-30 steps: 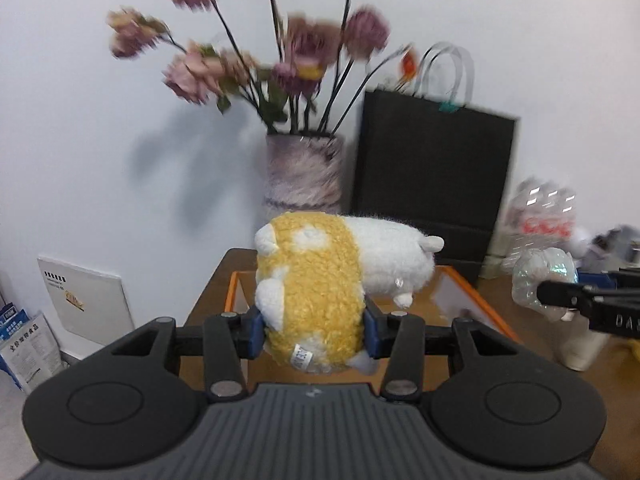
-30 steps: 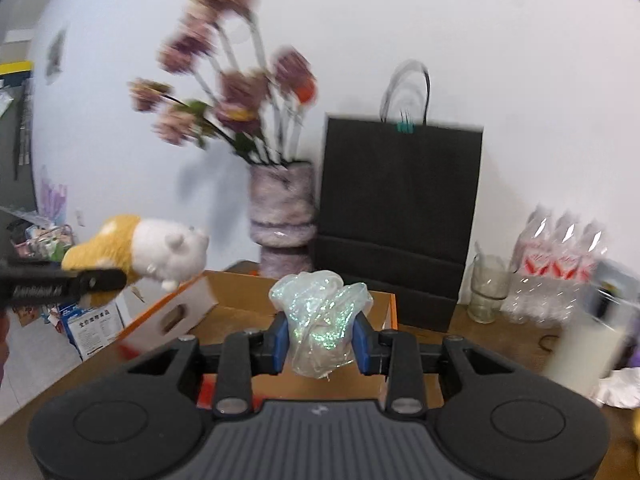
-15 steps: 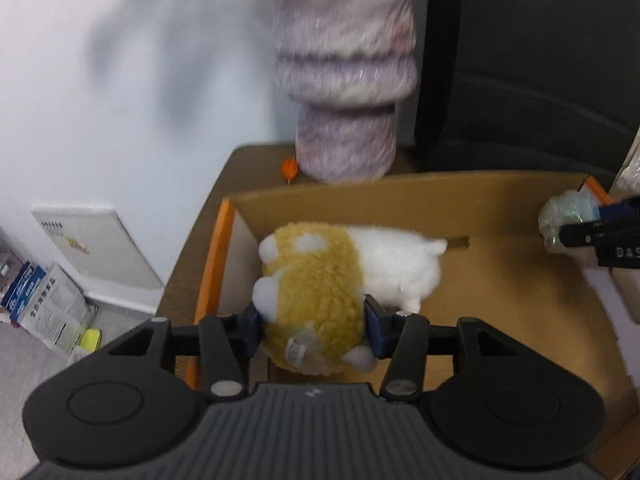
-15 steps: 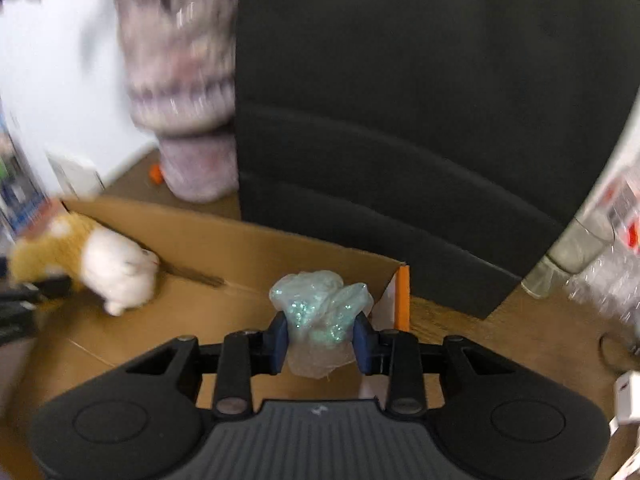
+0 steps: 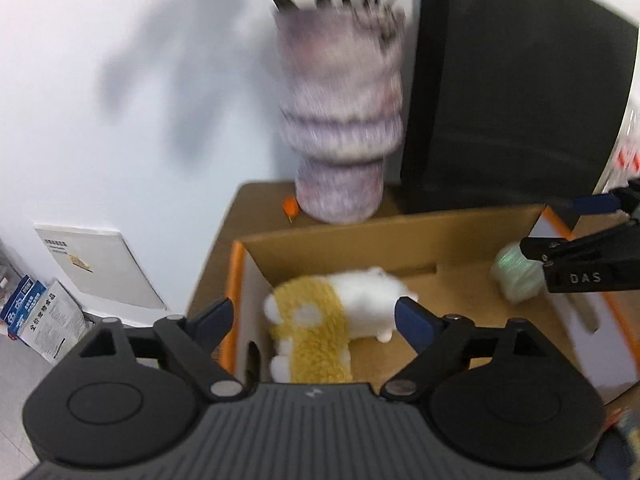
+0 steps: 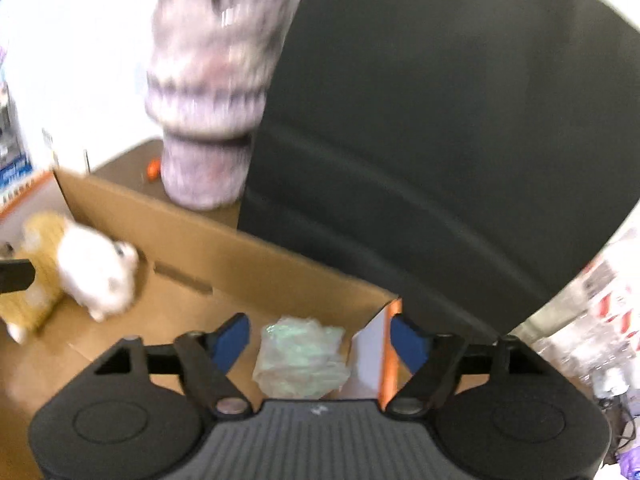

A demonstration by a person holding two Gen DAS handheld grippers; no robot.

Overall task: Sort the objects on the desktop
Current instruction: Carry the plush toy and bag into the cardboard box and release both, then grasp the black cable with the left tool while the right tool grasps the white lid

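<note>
My left tongs (image 5: 312, 316) are spreading wide, pads clear of the plush toy (image 5: 332, 320), which sits below them near the left wall of the cardboard box (image 5: 360, 240). My right tongs (image 6: 318, 336) are opening too; the crumpled iridescent wrap (image 6: 300, 360) lies between the pads untouched, in the box's right corner. Beyond the box, on the table (image 5: 260, 200), stand a mauve vase (image 5: 340, 128) and a black paper bag (image 5: 512, 92) against the white wall.
</note>
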